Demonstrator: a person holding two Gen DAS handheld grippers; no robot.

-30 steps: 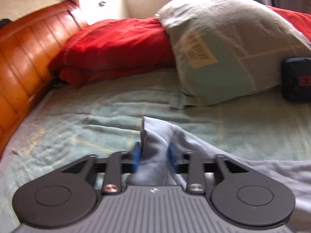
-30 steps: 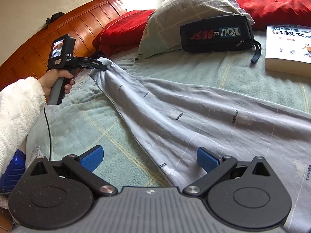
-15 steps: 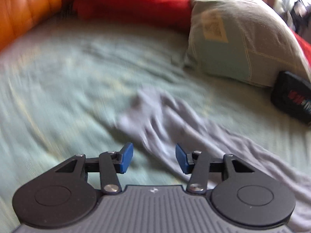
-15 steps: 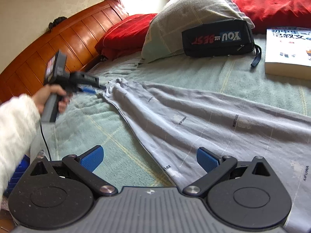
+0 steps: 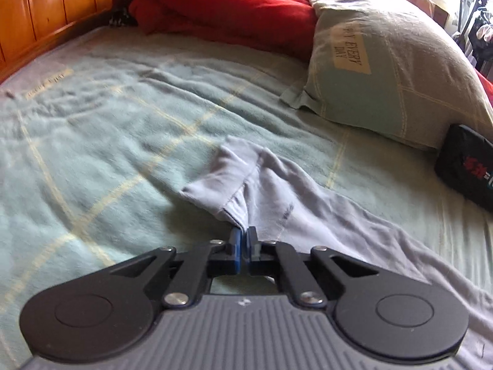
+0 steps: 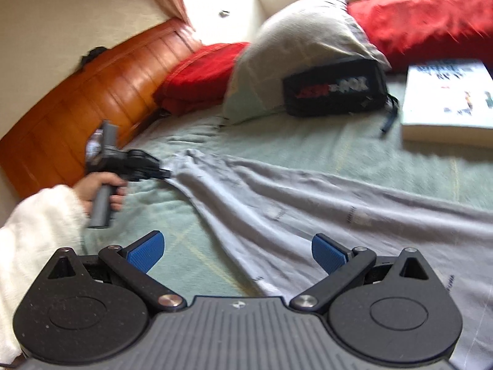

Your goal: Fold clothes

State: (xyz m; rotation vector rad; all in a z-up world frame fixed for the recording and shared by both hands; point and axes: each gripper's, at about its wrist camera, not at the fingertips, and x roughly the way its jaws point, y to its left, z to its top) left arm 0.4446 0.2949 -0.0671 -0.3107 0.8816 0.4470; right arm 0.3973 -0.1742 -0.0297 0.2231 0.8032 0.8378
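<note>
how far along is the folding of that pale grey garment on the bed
Barely begun. Done: the pale grey printed garment lies spread across the green checked bedspread, no fold visible. In hand: the left gripper is shut on its near hem edge; the right gripper hovers open over the cloth, gripping nothing. Left: every fold.

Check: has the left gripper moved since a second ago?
Yes. In the right wrist view the left gripper has dropped from level with the orange wooden headboard to the green bedsheet, shut on the grey garment's corner.
</note>
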